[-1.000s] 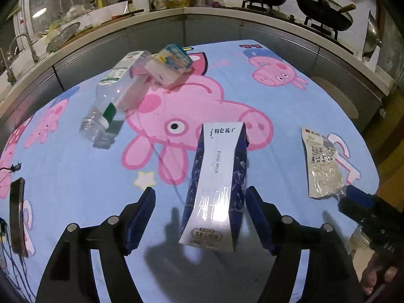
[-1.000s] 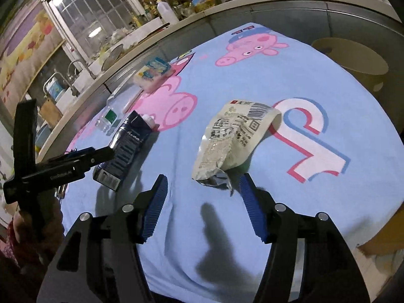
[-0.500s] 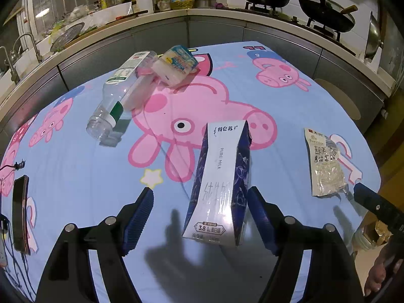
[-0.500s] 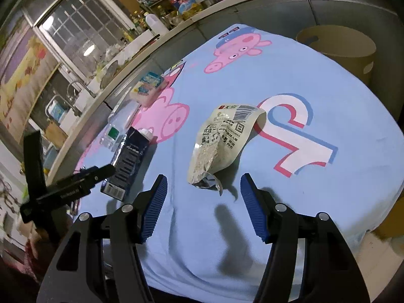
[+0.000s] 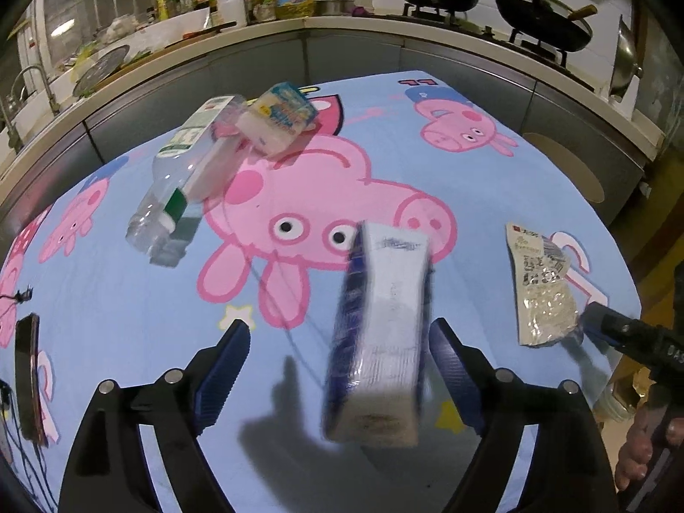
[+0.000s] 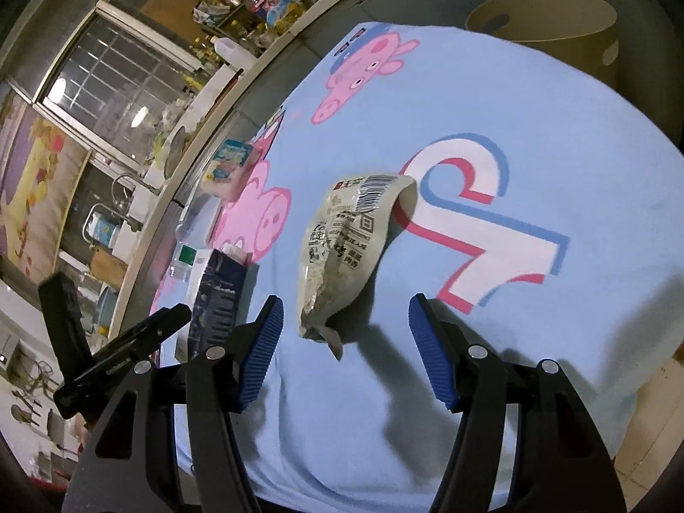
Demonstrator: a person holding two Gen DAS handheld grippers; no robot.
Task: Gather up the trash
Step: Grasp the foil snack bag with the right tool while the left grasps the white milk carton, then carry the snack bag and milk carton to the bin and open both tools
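The left gripper [image 5: 340, 367] is standing wide, its jaws having just been opening, and the blue-and-white cardboard milk carton [image 5: 380, 333] is showing blurred between them, nearer the right pad, seemingly let go and toppling onto the pale blue cartoon-pig tablecloth [image 5: 128, 320]. The right gripper [image 6: 344, 346] is hanging open too, gripping nothing, with the crumpled clear plastic snack packet [image 6: 342, 252] lying just ahead of its tips, slightly toward the left pad. So the packet pick-up appears to be in hand (the carton seems a miss). Next, I'd judge, the right jaws are needing to advance and straddle the packet's near end before closing.
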